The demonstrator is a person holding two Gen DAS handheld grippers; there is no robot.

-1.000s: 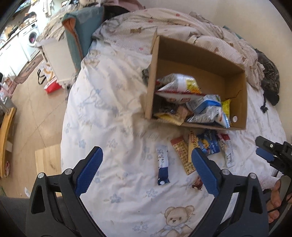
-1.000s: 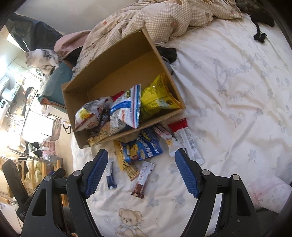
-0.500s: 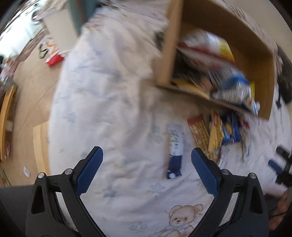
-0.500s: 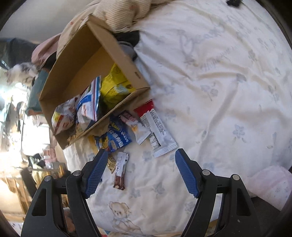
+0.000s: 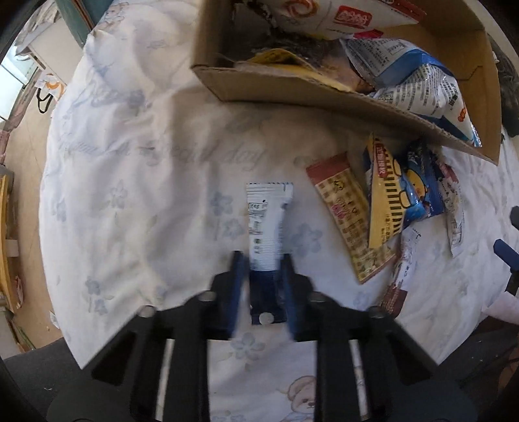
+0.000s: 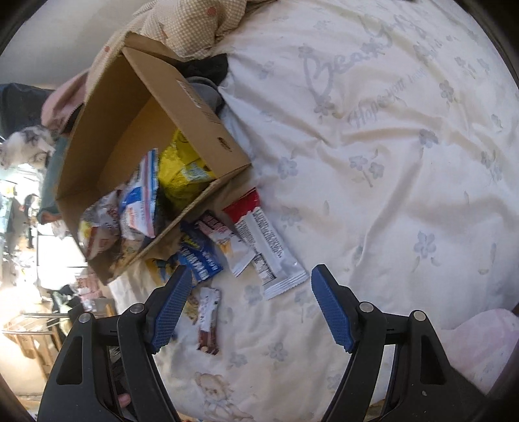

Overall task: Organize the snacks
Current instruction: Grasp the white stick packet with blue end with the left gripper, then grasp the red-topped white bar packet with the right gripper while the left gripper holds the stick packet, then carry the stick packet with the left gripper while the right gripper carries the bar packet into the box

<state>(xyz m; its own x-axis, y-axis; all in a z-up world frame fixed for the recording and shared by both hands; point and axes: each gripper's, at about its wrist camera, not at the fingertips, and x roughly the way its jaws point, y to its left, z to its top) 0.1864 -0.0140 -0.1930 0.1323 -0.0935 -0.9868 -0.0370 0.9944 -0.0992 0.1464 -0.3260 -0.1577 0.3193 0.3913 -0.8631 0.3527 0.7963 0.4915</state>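
A white and blue snack bar (image 5: pixel 267 220) lies on the bedsheet below the open cardboard box (image 5: pixel 292 84). My left gripper (image 5: pixel 263 259) points straight down over the bar's blue end, its jaws closing with the pads against both sides of the bar. To the right lie a brown checked bar (image 5: pixel 343 214), a yellow striped packet (image 5: pixel 386 201) and a blue packet (image 5: pixel 418 191). My right gripper (image 6: pixel 252 269) hangs open above a white packet with a red end (image 6: pixel 266 240), a small brown bar (image 6: pixel 207 321) and the blue packet (image 6: pixel 201 259), touching none. The box (image 6: pixel 201 107) holds several snack bags.
A checked blanket (image 6: pixel 191 26) is bunched behind the box, with dark clothing (image 6: pixel 207 68) beside it. A pink bundle (image 6: pixel 480 341) lies at the lower right. The bed ends at the left, where the floor (image 5: pixel 22 155) shows. White sheet (image 6: pixel 389 162) spreads to the right.
My left gripper came down onto the white and blue bar and its jaws went from wide open to closed around it. My right gripper sank closer to the packets, still open.
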